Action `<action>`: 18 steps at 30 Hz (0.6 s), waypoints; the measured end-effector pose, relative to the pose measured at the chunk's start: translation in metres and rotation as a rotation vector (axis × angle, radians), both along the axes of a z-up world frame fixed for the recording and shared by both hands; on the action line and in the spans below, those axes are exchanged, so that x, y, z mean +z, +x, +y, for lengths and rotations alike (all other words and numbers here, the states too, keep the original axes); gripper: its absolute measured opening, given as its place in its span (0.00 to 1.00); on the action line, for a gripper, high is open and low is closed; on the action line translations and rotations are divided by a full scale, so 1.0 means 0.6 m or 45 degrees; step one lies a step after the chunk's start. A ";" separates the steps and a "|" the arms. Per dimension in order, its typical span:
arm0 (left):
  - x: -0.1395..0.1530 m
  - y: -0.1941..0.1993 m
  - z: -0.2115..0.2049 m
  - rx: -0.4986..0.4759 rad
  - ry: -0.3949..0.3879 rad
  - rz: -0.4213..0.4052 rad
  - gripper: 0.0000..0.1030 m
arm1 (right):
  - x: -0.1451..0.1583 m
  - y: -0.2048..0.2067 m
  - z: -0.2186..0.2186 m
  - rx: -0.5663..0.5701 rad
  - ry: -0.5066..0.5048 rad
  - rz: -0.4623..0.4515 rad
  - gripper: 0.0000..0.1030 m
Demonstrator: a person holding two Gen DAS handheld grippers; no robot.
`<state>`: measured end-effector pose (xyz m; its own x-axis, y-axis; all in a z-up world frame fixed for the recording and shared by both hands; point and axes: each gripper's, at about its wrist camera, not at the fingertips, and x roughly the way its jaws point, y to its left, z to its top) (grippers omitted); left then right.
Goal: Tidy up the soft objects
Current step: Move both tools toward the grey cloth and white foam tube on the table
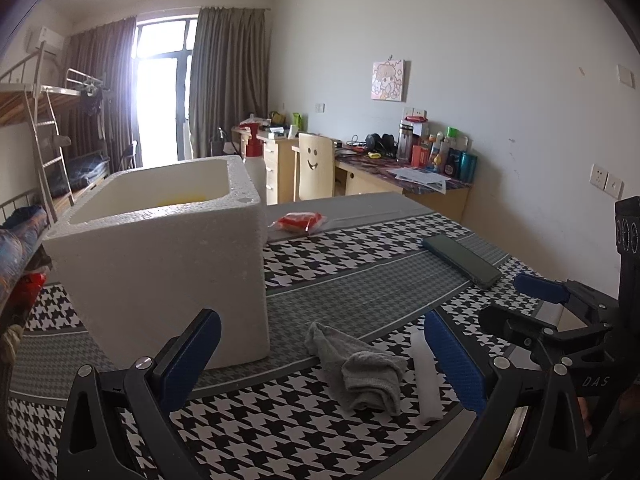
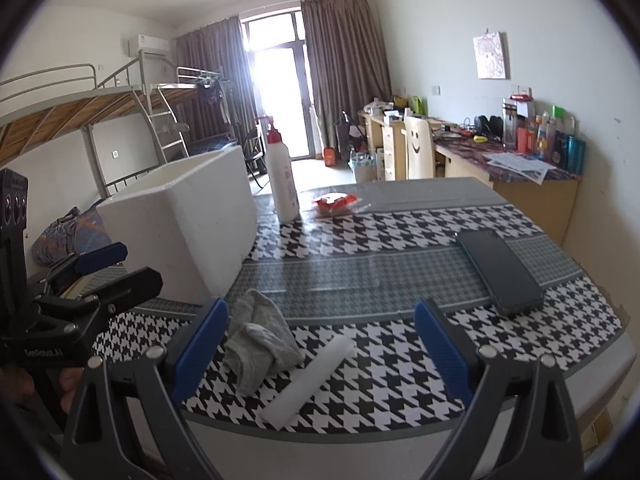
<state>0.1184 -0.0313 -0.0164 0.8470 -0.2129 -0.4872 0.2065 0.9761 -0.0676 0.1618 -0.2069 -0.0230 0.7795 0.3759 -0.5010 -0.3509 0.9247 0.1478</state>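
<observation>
- Left gripper (image 1: 322, 364): hovering low over the near table edge, blue pads spread wide, gripping nothing.
- Right gripper (image 2: 320, 344): likewise released, empty, poised just beside the left one.
- Sock (image 1: 360, 372): lying crumpled on the houndstooth cloth (image 1: 320, 264), between the left pads, nearer the right-hand pad.
- Foam stick (image 2: 308, 384): lying just beside the sock, between the right pads, close to the table edge.
- Judging the step in hand: picking up the sock, probably for dropping into the box.
- Doing it well: lowering the pads astride the thickest fold, pinching the bundle rather than a loose end, keeping clear of the stick.
- Lifting straight up before swinging over, clearing the box rim.
- Foam box (image 1: 160, 248): standing open-topped just behind the sock, something yellow showing inside.
- Phone (image 2: 500, 272): lying face up, well apart from the sock.
- Red packet (image 1: 298, 222) and bottle (image 2: 282, 176): sitting behind the box; print unreadable.
- Writing: "DAS" reading on one gripper body, "GenRobot.AI" on the other.
- Far desk labels: too small for reading.
</observation>
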 end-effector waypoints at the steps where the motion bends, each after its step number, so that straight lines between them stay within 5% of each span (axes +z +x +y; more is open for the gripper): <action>1: -0.001 0.001 -0.001 -0.003 0.003 0.002 0.99 | -0.002 0.000 -0.001 -0.003 -0.002 0.007 0.93; 18: -0.039 0.029 -0.025 -0.038 -0.020 0.114 0.99 | -0.030 0.001 -0.012 0.000 -0.020 0.097 0.93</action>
<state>0.1359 -0.0461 -0.0395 0.7932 -0.2455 -0.5573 0.2278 0.9683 -0.1024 0.1622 -0.2143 -0.0410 0.7387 0.3676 -0.5649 -0.3392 0.9270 0.1597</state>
